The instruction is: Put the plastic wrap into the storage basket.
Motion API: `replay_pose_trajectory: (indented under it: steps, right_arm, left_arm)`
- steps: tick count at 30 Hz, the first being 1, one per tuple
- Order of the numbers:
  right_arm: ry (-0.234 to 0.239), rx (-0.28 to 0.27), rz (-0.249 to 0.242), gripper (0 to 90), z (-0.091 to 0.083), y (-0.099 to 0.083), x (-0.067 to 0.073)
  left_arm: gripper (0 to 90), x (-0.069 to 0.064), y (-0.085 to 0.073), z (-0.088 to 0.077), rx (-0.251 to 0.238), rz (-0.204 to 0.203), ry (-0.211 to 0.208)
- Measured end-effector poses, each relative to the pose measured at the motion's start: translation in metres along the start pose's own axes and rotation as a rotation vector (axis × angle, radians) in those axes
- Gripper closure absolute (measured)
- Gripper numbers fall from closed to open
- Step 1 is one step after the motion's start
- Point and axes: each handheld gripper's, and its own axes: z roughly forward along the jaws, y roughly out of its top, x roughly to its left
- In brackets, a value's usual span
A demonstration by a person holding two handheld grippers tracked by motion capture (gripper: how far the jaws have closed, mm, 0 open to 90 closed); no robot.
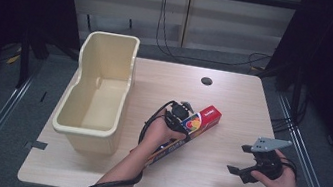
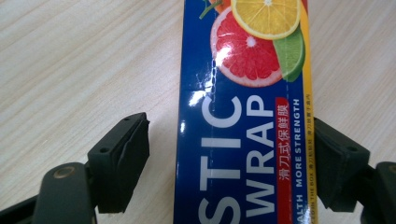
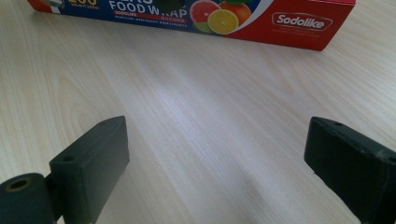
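Note:
A long plastic wrap box (image 1: 201, 119), blue with a red end and citrus pictures, lies diagonally on the wooden table (image 1: 234, 99) near its middle. My left gripper (image 1: 176, 120) is over the box's middle and straddles it. In the left gripper view the box (image 2: 243, 116) runs between the jaws of that gripper (image 2: 231, 135). One pad (image 2: 331, 158) rests against the box's yellow edge, while the other pad (image 2: 126, 158) stands apart from it. My right gripper (image 1: 237, 158) hovers open at the front right. Its view shows the jaws of that gripper (image 3: 217, 130) wide over bare wood, with the box (image 3: 233, 14) farther off.
A cream plastic bin (image 1: 92, 132) stands at the table's left edge, with nothing inside that I can see. A dark round hole (image 1: 206, 81) sits in the tabletop at the back. Cables trail on the floor behind the table.

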Motion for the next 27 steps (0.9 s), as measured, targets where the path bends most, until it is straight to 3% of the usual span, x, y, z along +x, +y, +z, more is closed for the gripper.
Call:
replay_pose_trajectory:
  steps: [3,5,6,8,9,11,15,19,22,24,27]
  right_arm:
    - [0.002,-0.001,-0.008,6.5,0.000,0.000,-0.001]
    - [0.002,-0.002,-0.009,6.5,0.000,0.000,-0.001]
    - [0.002,-0.002,-0.009,6.5,0.000,0.000,-0.001]
    - [0.004,-0.001,-0.006,6.6,0.000,0.000,0.000]
    - [0.005,-0.002,-0.009,6.7,0.000,0.000,0.000]
    - [0.002,-0.001,-0.008,6.7,0.000,0.000,0.000]
    - [0.001,0.000,-0.008,6.7,0.000,0.000,0.000]
    - [0.005,0.003,-0.006,6.8,0.000,0.001,0.000]
    - [0.004,0.003,-0.004,6.8,0.001,0.001,0.000]
    - [0.005,0.001,-0.009,6.8,0.001,0.001,0.000]
    - [0.005,0.002,-0.007,6.7,0.000,0.001,0.000]
  left_arm:
    - [23.8,0.000,0.000,0.000,0.018,0.014,-0.005]
    - [24.4,0.000,-0.001,0.001,-0.006,0.021,-0.027]
    - [29.7,-0.001,-0.001,0.003,-0.022,0.022,-0.042]
    - [30.6,-0.001,-0.002,0.005,-0.013,0.006,-0.039]
    - [31.8,0.000,-0.002,0.005,0.000,0.019,-0.040]
    - [32.2,-0.001,-0.001,0.007,0.017,-0.022,-0.050]
    - [34.7,-0.002,0.001,0.009,0.055,-0.028,-0.034]
    - [38.9,-0.005,0.005,0.004,0.091,-0.007,0.011]
    - [39.9,-0.008,0.007,0.004,0.106,-0.063,0.004]
    - [40.3,-0.009,0.009,0.003,0.138,-0.078,0.000]
    - [40.5,-0.012,0.012,-0.002,0.159,-0.068,0.007]
